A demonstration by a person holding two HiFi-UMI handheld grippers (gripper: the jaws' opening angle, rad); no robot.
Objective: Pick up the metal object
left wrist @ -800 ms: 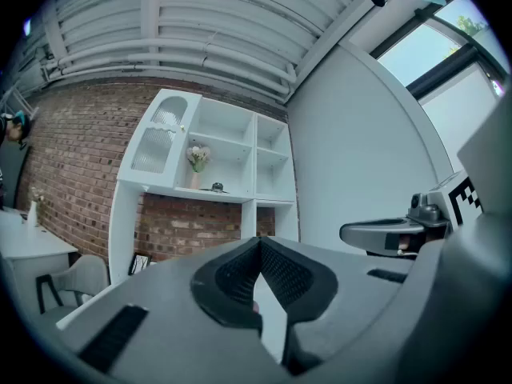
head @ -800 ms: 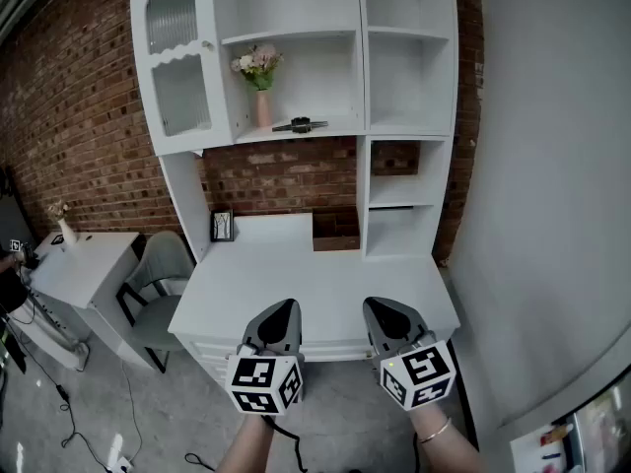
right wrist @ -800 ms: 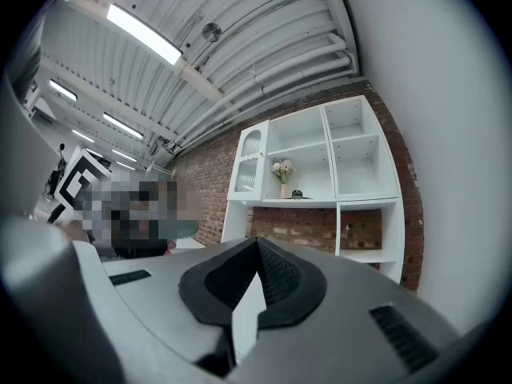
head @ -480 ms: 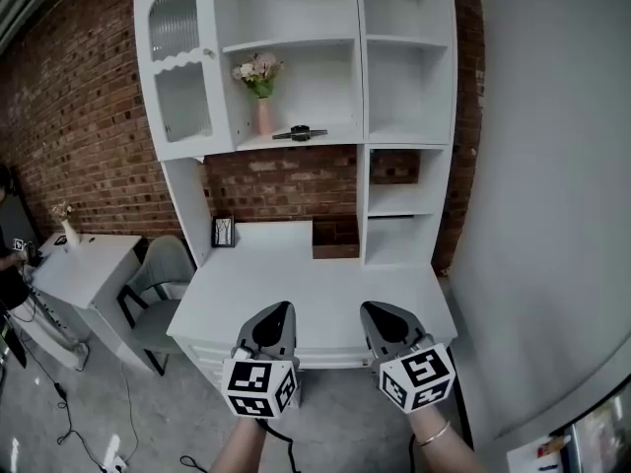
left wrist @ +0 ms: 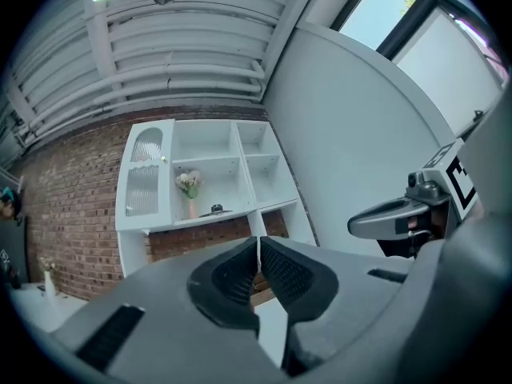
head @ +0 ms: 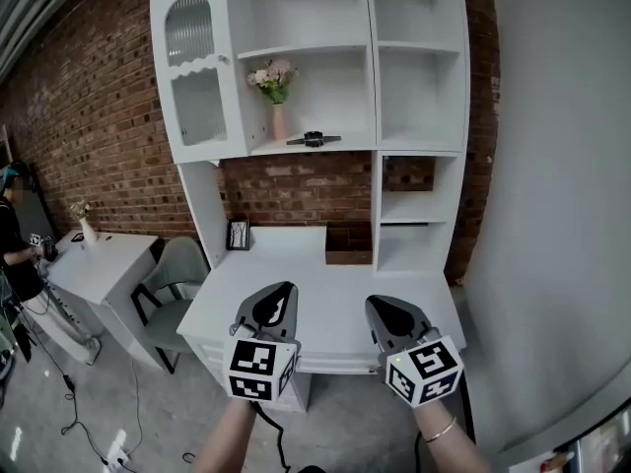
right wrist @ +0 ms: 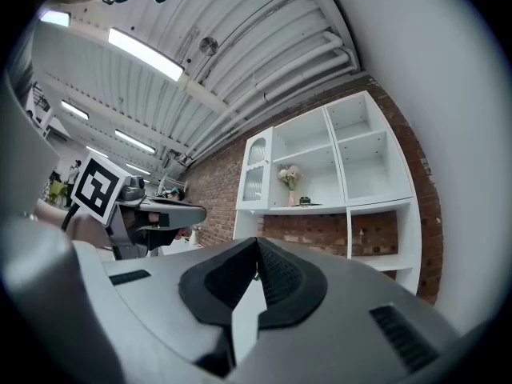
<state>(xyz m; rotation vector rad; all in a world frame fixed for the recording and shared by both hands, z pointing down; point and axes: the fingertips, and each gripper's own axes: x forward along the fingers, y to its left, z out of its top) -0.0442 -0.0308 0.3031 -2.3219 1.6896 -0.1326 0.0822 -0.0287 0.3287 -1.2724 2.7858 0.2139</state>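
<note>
Shifted rightward in the head view since the earlier frames: shelf unit (head: 422, 151) and desk (head: 325, 282). Both grippers are kept low, over the desk's near edge. Left gripper (head: 275, 308) jaws are seen pressed together, with nothing held. Right gripper (head: 392, 315) jaws are likewise closed and empty. Metal object (head: 314, 139) is found lying on a shelf, at 12 o'clock from the grippers and well apart from them. Vase of flowers (head: 277, 92) is noted at its 10 o'clock.
</note>
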